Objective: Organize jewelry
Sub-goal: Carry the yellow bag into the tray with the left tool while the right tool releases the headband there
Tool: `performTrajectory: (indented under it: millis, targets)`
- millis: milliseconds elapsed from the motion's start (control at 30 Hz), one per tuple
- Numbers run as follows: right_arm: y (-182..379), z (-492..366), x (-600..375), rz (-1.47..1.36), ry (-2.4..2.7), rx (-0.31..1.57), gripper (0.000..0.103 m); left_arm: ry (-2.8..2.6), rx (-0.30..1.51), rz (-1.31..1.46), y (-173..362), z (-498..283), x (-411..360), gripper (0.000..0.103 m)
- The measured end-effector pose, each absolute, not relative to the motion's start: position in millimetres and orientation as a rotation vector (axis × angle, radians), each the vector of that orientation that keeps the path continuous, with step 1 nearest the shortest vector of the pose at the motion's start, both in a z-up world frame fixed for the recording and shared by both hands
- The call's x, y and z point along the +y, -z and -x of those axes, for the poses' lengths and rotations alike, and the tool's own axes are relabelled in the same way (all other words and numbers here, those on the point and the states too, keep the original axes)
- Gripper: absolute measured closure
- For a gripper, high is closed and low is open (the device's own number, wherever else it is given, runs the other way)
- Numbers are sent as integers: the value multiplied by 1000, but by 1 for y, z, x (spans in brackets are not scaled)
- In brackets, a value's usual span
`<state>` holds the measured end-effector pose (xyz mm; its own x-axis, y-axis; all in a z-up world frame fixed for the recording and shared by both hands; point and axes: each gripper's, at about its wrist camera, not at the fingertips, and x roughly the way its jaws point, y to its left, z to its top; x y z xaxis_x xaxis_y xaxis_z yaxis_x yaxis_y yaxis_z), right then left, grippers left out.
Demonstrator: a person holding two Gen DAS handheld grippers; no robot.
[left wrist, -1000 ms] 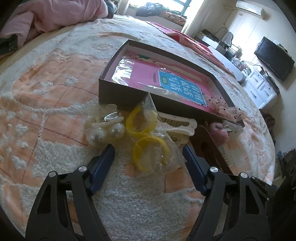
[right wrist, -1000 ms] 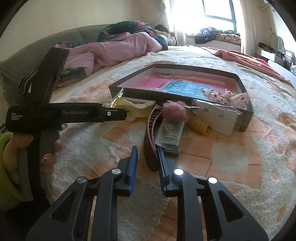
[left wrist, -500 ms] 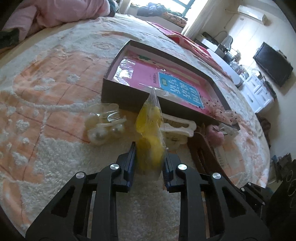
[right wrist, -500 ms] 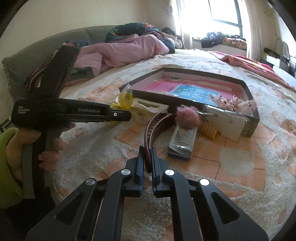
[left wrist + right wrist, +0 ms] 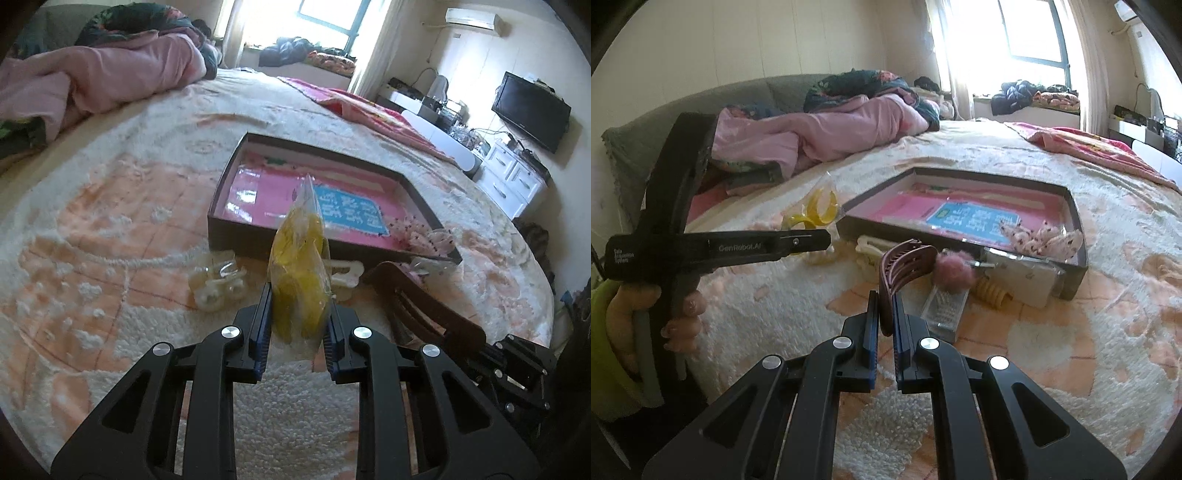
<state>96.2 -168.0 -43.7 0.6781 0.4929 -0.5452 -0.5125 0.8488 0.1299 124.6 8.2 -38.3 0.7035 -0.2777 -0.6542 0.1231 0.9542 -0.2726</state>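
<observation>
My left gripper [image 5: 298, 314] is shut on a clear bag of yellow rings [image 5: 299, 273] and holds it lifted above the bedspread; the bag also shows in the right wrist view [image 5: 816, 210]. My right gripper [image 5: 884, 317] is shut on a brown hair claw [image 5: 905, 266], lifted off the bed; it also shows in the left wrist view [image 5: 424, 302]. A shallow dark box [image 5: 236, 229] with a pink lining lies ahead, its wall also in the right wrist view [image 5: 1075, 229]. Floral scrunchies [image 5: 1041, 236] lie in its near corner.
On the bedspread by the box lie a pearl clip [image 5: 216, 284], a cream hair claw [image 5: 345, 277], a pink pom-pom clip [image 5: 951, 275], a clear packet [image 5: 943, 310] and a yellow spiral tie [image 5: 991, 295]. Pink bedding [image 5: 827, 133] is piled at the back left.
Both grippers closed on their items and lifted them: the left on the bag of yellow rings, the right on the brown hair claw. Both views rose and tilted up.
</observation>
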Motion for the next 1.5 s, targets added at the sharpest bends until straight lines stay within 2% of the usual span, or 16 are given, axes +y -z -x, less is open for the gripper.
performTrajectory:
  millis: [667,1500]
  targets:
    - [16,-126,-223,-31,-381,510,96,270,702,102,17,-153,-35,87]
    - [16,-200,-243,-26,-262,515,96,230,745,56,36,-228,-47,87]
